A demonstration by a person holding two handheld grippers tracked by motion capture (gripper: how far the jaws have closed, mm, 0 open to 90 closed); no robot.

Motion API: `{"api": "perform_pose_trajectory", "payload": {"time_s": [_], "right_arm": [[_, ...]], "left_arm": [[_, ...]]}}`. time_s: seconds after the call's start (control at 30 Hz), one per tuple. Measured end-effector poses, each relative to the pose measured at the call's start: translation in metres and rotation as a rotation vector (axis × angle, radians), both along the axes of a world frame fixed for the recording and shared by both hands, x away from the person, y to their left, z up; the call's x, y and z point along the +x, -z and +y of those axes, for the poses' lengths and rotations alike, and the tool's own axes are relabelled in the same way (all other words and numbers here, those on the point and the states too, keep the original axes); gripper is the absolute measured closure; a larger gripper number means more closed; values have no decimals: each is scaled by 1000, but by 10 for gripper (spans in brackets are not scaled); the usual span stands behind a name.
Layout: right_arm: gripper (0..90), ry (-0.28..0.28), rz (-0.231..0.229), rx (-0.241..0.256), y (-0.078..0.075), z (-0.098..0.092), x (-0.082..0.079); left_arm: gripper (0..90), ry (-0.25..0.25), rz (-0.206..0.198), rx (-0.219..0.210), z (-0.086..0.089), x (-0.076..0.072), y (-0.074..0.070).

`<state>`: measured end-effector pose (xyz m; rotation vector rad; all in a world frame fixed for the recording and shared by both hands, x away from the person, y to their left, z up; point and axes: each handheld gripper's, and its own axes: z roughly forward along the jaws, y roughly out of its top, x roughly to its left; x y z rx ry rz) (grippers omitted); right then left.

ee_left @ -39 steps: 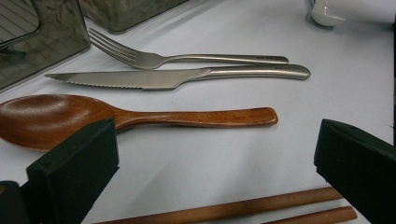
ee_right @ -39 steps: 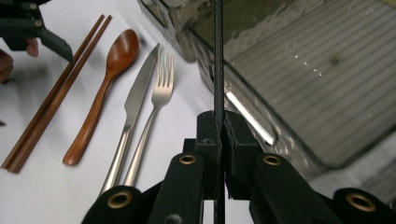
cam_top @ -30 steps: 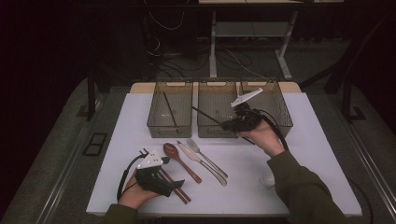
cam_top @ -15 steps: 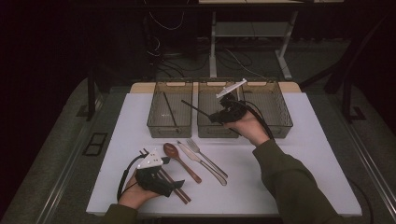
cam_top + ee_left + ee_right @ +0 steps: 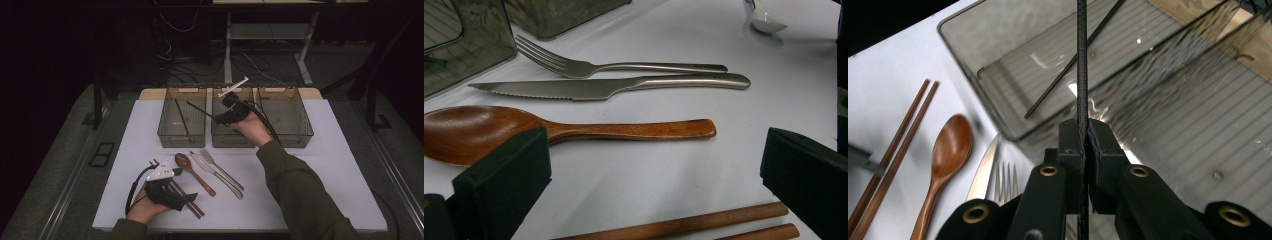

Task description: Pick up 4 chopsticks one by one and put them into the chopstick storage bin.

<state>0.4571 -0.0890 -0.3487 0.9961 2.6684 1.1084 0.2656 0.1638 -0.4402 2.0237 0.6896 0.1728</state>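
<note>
My right gripper is shut on a black chopstick, held in the air over the middle bin. The stick's tip points toward the left bin, where a second black chopstick lies. Near the front left, my left gripper rests open just above a pair of wooden chopsticks. Beyond its jaws lie a wooden spoon, a steel knife and a fork.
A third translucent bin stands at the back right. A small white spoon-like object lies on the white tabletop past the cutlery. The person's right forearm crosses the table's right half.
The right gripper has carried the black chopstick leftward and farther back, from the right bin's edge to over the middle bin. The left gripper has stayed put.
</note>
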Motion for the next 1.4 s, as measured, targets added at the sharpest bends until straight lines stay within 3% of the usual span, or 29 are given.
{"api": "perform_pose_trajectory", "payload": {"time_s": [0.4,0.87,1.23,1.3,1.4], "right_arm": [[855,27,14,-50,5,40,25],[855,72,30,-71,13,78,52],[851,74,47,-110,22,102,60],[835,66,46,-119,24,104,61],[736,69,48,-102,23,103,60]], "left_arm": [[0,6,-1,1,1,0,0],[0,11,-5,-10,1,0,-1],[0,16,-4,-15,1,0,-1],[0,17,-4,-13,1,0,-1],[0,17,-4,-13,1,0,-1]]}}
